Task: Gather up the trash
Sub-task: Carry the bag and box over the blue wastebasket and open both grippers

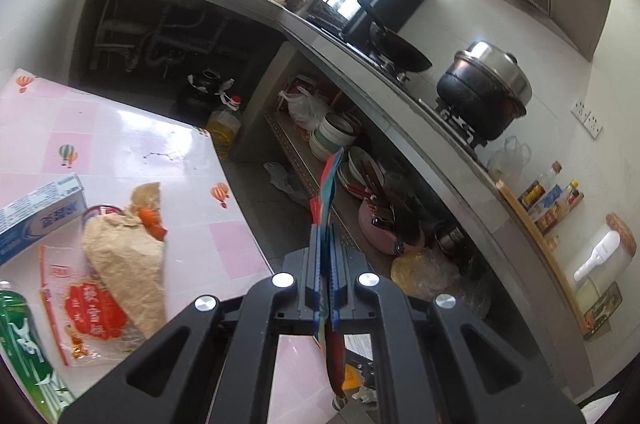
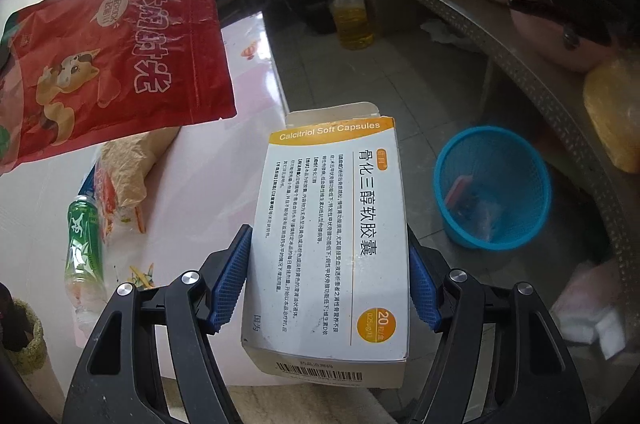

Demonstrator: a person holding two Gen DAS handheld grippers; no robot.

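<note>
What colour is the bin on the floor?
Bright blue, with mesh sides: the bin shows best in the right wrist view.

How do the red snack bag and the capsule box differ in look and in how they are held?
The red snack bag is a thin, flexible pouch; the capsule box is stiff white cardboard with an orange band. The bag is pinched edge-on by the shut left gripper; the box sits between the wide-set pads of the right gripper. Both are lifted off the table.

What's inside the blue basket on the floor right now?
The blue basket holds a flat pinkish-red piece against its left wall and some clear crinkled wrapping on the bottom. Its near wall covers part of the floor inside, so anything there stays unseen.
</note>
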